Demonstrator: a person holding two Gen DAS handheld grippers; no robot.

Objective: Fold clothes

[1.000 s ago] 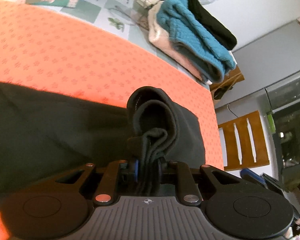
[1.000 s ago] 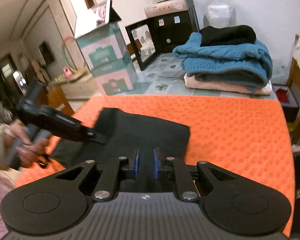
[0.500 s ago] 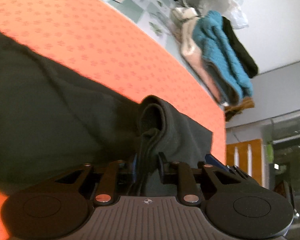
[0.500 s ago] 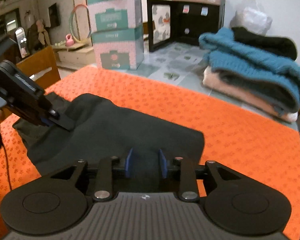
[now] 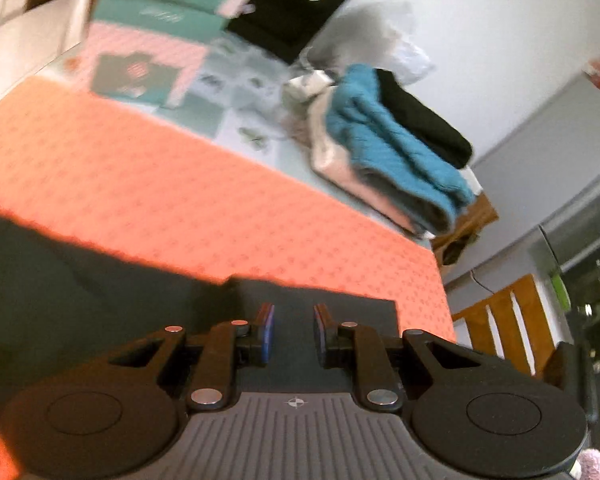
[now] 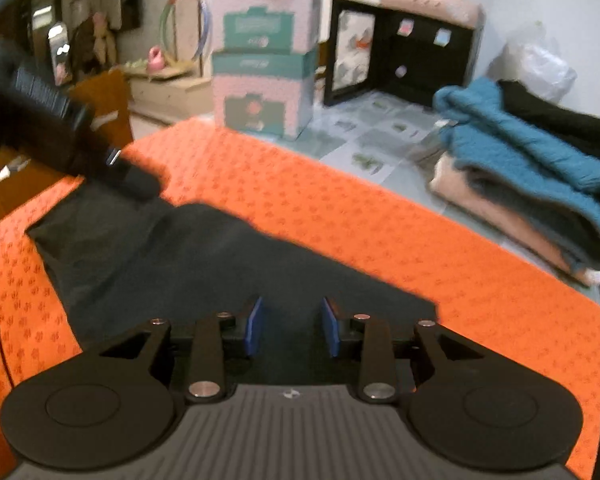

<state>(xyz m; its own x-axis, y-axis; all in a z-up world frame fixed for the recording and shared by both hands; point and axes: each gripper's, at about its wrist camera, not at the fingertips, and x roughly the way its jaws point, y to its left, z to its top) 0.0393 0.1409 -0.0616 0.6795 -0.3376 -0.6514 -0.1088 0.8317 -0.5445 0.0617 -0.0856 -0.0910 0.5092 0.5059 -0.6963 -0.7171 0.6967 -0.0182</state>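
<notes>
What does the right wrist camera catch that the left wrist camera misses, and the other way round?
Only the right wrist view shows the left gripper from outside, reaching over the dark garment, plus a hoop in the room behind. Only the left wrist view shows a wooden chair back. Both show the orange cloth, the stack of folded sweaters, the pink-and-teal boxes, and open jaws with nothing gripped.

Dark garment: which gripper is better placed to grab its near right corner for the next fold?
Right, probably. The right gripper hangs over the dark garment beside that corner, jaws opening, nothing between them. The left gripper is open too, but in the right wrist view it sits at the garment's far left end.
</notes>
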